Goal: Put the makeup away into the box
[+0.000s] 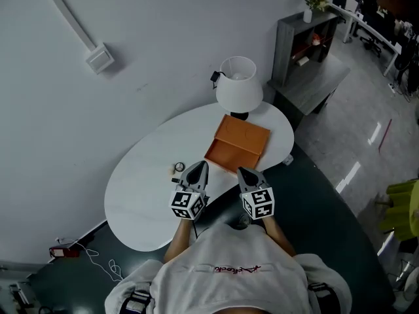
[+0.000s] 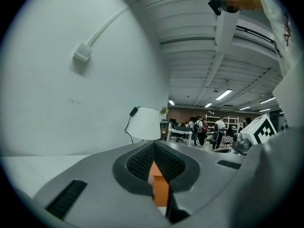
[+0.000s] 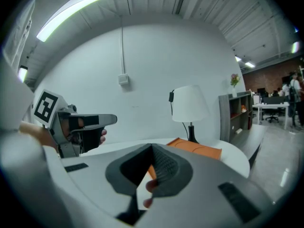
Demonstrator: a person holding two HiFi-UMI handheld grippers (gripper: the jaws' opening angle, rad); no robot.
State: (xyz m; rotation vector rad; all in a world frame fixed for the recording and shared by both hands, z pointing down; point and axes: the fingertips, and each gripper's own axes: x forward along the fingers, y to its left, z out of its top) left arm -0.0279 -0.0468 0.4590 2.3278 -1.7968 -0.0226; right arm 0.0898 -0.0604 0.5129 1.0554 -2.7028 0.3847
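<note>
An orange box [image 1: 237, 144] lies with its lid down on the white oval table [image 1: 141, 188]. A small round makeup item [image 1: 179, 167] sits on the table just left of my left gripper [image 1: 198, 169]. My right gripper [image 1: 247, 173] hovers at the box's near edge. Both grippers point toward the box with their jaws together and nothing held. In the left gripper view the gripper [image 2: 154, 146] is shut, and the orange box [image 2: 160, 189] shows through the slit below. In the right gripper view the gripper [image 3: 153, 148] looks shut, with the box [image 3: 199, 149] beyond it.
A white lamp [image 1: 239, 84] stands on the table behind the box. A grey shelf unit [image 1: 308, 44] is at the far right by the wall. Cables and a red object [image 1: 62, 250] lie on the dark floor to the left of the table.
</note>
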